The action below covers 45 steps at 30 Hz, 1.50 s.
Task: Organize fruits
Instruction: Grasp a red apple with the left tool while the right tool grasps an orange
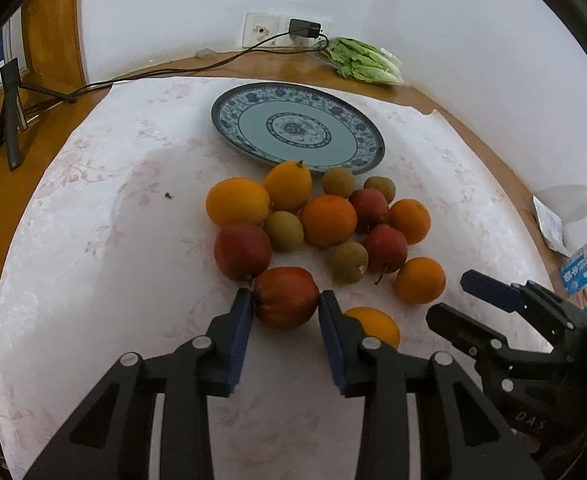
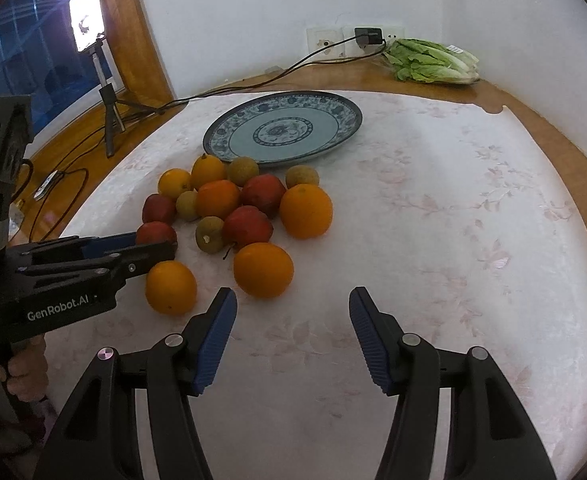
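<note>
The left gripper (image 1: 285,304) clasped a red apple (image 1: 286,298) at lower centre of the frame, pads on its widest sides. It looked firm, smooth, fairly heavy. The right gripper (image 2: 293,320) hung spread, holding nothing.

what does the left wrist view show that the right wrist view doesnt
Left wrist only: the left gripper with its fingers closed on a red apple, and a blue carton at the table edge. Right wrist only: the right gripper open over bare cloth, a lamp on its tripod, a dark window. Both: the plate, still empty, the fruit pile, the lettuce.
</note>
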### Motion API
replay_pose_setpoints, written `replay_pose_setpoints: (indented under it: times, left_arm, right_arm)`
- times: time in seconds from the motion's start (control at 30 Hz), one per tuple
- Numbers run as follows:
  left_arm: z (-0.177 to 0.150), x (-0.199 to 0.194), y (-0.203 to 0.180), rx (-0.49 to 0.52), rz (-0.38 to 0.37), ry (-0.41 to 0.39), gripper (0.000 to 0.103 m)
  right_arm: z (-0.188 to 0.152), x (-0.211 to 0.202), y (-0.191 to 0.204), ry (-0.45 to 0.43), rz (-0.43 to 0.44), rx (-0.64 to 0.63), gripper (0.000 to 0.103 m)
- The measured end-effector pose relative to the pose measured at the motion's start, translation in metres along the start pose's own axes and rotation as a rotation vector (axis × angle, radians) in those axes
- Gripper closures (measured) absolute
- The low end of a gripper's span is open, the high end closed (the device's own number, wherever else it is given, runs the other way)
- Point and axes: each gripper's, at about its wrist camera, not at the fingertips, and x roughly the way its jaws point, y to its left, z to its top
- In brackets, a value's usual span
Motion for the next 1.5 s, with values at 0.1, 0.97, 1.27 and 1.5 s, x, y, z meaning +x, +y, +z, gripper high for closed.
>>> replay_pose_setpoints:
  times: [0.1,0.97,1.27,1.5]
  left_arm:
    - [-0.002,-0.003,0.001,0.009,0.004,-0.005,0.067]
    - [-0.004,-0.016,0.007,0.029,0.012,-0.016,0.067]
    - [0.011,-0.028,0.008,0.039,-0.003,-0.024,0.067]
    - [0.034,-0.038,0.006,0.047,-0.034,-0.033,0.067]
  right_arm:
    - [0.002,0.001,0.002,0.005,0.006,-0.001,0.043]
    - [0.012,0.02,0.014,0.035,0.018,-0.014,0.067]
    - [0.015,0.005,0.014,0.041,0.061,-0.017,0.068]
    - [0.033,-0.021,0.017,0.006,0.076,-0.046,0.068]
